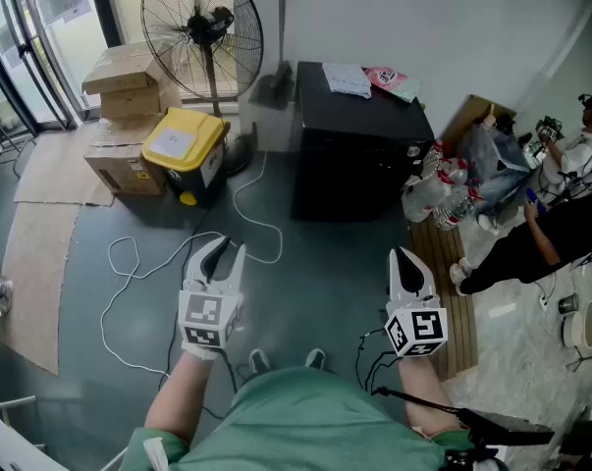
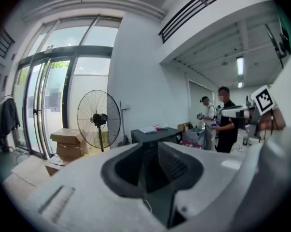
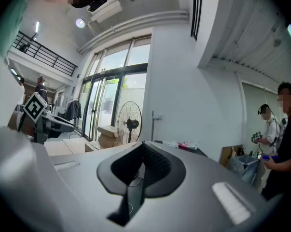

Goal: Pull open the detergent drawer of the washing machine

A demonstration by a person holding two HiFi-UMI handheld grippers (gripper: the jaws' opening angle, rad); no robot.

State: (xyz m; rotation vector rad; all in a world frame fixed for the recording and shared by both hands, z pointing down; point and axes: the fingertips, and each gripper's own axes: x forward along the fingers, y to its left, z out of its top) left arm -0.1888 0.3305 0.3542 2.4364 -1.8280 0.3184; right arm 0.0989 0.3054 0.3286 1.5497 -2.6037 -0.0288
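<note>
A black, box-shaped machine stands on the floor against the far wall, with cloths lying on its top; no drawer can be made out on it from here. It also shows far off in the left gripper view and the right gripper view. Both grippers hang in the air well short of the machine, pointing toward it. My left gripper has its jaws apart with nothing between them. My right gripper has its jaws together and holds nothing.
A standing fan, a yellow-lidded box and cardboard boxes stand left of the machine. A white cable loops over the floor ahead. Bags on a wooden pallet and two people are at the right.
</note>
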